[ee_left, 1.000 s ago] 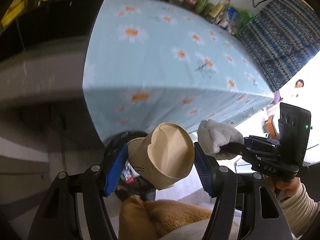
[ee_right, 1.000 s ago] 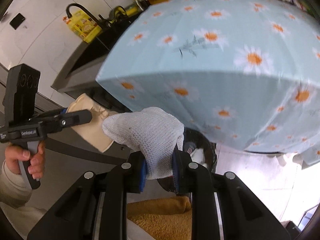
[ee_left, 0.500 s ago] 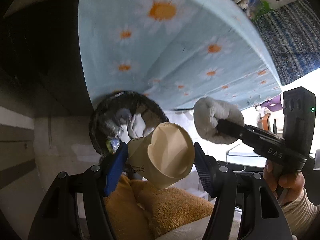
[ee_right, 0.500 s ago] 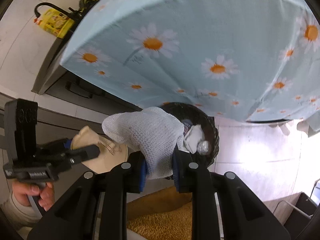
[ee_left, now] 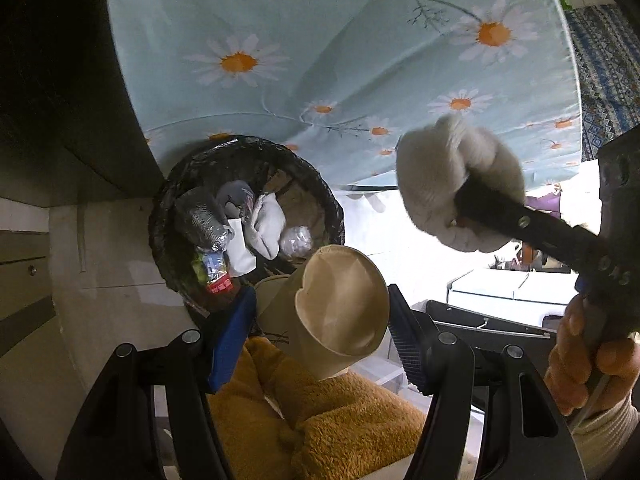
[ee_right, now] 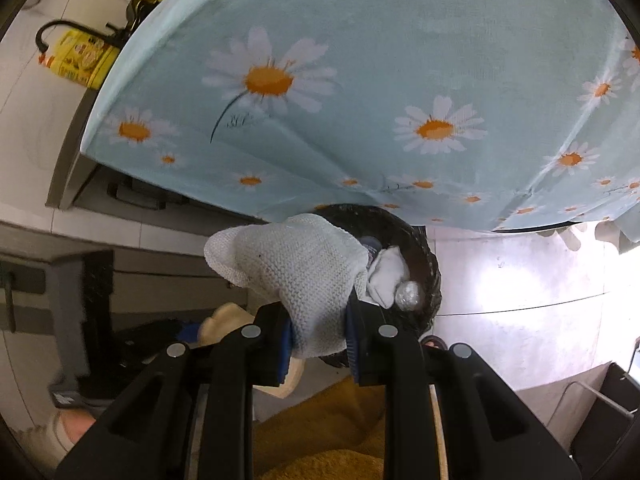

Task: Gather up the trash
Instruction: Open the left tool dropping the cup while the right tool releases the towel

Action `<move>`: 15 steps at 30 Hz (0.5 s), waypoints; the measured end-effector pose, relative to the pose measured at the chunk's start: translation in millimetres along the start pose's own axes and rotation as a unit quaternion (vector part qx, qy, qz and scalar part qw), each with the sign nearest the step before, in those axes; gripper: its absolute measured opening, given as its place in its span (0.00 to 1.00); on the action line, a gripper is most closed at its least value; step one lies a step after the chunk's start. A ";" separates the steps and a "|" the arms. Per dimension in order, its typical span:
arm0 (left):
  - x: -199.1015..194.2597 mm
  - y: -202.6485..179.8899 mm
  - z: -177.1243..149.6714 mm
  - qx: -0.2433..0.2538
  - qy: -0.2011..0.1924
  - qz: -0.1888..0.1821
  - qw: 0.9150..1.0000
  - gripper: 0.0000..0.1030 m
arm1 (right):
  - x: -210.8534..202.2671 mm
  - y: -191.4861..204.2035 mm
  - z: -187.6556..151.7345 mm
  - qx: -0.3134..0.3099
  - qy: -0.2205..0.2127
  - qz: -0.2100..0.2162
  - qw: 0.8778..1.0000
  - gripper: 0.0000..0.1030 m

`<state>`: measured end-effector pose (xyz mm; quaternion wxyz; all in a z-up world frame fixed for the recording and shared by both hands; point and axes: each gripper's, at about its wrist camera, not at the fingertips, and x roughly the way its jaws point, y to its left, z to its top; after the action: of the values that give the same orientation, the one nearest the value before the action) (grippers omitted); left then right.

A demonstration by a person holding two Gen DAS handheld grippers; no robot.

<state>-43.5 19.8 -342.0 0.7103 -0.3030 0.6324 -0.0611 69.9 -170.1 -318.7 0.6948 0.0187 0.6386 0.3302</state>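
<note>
Left wrist view: the left gripper (ee_left: 320, 324) clamps a crumpled paper cup (ee_left: 336, 312) at lower centre, just right of the bin (ee_left: 168, 200); the right gripper (ee_right: 318, 340) pinches a white cloth (ee_right: 296, 272). Likely next: carry both over the bin, then release.

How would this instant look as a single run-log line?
left gripper: shut on paper cup | right gripper: shut on white knit glove | both near trash bin | nothing dropped yet
</note>
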 end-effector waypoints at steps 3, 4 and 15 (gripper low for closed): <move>7.5 2.8 3.9 -0.003 0.009 -0.002 1.000 0.62 | -0.6 1.2 6.6 0.006 -0.006 0.006 1.000 0.27; 11.1 3.8 5.2 -0.004 0.015 -0.004 1.000 0.63 | -0.9 2.4 8.6 0.007 -0.008 0.013 1.000 0.29; 19.0 15.2 14.0 0.000 0.032 0.025 0.999 0.81 | -3.1 1.9 20.5 0.024 -0.030 0.022 0.999 0.45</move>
<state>-31.2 28.0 -365.8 0.6907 -0.2851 0.6624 -0.0530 87.6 -162.0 -311.3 0.7055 0.0588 0.6248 0.3293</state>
